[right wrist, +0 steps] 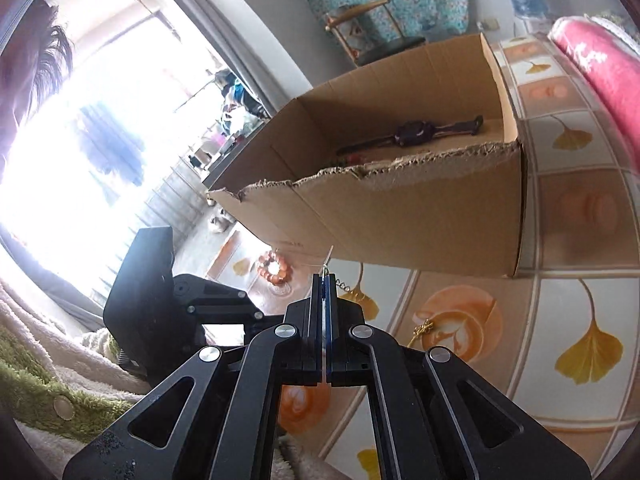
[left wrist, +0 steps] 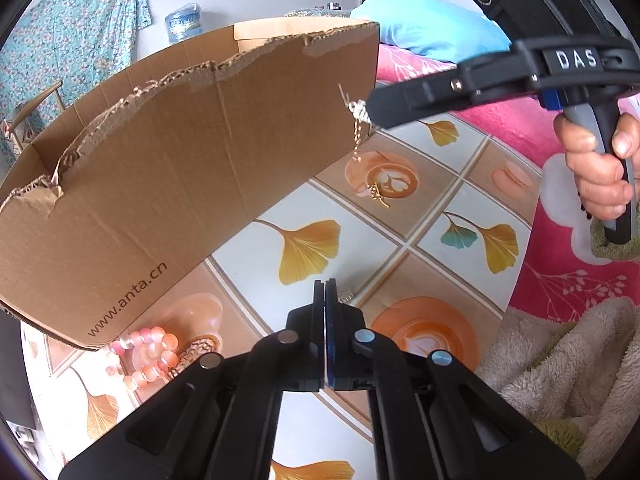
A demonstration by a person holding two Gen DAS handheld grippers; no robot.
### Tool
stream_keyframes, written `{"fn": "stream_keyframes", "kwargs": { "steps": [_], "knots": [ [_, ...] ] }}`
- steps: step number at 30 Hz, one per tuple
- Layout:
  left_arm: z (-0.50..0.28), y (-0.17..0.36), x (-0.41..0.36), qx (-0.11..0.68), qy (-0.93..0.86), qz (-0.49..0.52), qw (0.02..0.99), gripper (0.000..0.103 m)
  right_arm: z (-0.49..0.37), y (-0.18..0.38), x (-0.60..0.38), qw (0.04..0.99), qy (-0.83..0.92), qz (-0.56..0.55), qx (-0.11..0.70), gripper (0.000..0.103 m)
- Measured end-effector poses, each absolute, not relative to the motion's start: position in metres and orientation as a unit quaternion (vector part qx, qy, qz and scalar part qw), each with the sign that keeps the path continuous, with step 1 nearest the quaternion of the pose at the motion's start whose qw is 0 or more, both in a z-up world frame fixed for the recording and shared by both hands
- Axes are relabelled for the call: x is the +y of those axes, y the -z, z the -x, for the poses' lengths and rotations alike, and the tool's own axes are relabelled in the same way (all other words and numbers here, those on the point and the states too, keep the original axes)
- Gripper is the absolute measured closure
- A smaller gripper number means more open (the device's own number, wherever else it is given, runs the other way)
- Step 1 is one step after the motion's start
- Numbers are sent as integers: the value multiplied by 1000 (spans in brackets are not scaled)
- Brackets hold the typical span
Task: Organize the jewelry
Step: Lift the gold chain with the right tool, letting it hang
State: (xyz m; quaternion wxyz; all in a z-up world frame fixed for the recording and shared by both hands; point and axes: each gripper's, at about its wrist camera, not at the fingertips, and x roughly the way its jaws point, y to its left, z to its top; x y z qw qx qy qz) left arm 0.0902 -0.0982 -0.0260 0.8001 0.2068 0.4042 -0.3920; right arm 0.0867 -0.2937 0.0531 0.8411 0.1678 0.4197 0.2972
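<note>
Pinching a gold chain (left wrist: pixel 357 136) in closed jaws, the right gripper (left wrist: pixel 374 114) is lifting it toward the box (left wrist: pixel 168 152) at ten o'clock, clearing the torn rim, while the left gripper (left wrist: pixel 325 286) is idling with jaws closed on nothing.

The right hand-held gripper (right wrist: pixel 325 280), fingers pressed together on a gold chain (right wrist: pixel 345 285), hovers before a torn cardboard box (right wrist: pixel 420 216) holding a dark watch (right wrist: pixel 412 133).
</note>
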Motion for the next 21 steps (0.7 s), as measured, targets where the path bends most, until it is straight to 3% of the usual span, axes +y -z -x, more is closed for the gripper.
{"fn": "stream_keyframes", "kwargs": {
  "steps": [6,8,11,18,21],
  "knots": [
    [-90,16,-93,405,406,-190,796,101,-90,-48,-288,837,-297,-171,426,103],
    [-91,17,-93,409,404,-194,795,90,-92,-43,-284,836,-298,-174,426,103],
    [-92,18,-95,415,406,-196,791,84,-92,-39,-280,835,-300,-178,425,103],
    [-93,27,-103,416,409,-226,780,84,-91,-32,-277,833,-298,-187,427,103],
    [-94,27,-108,417,414,-239,773,89,-89,-31,-279,834,-298,-187,425,103]
  ]
}}
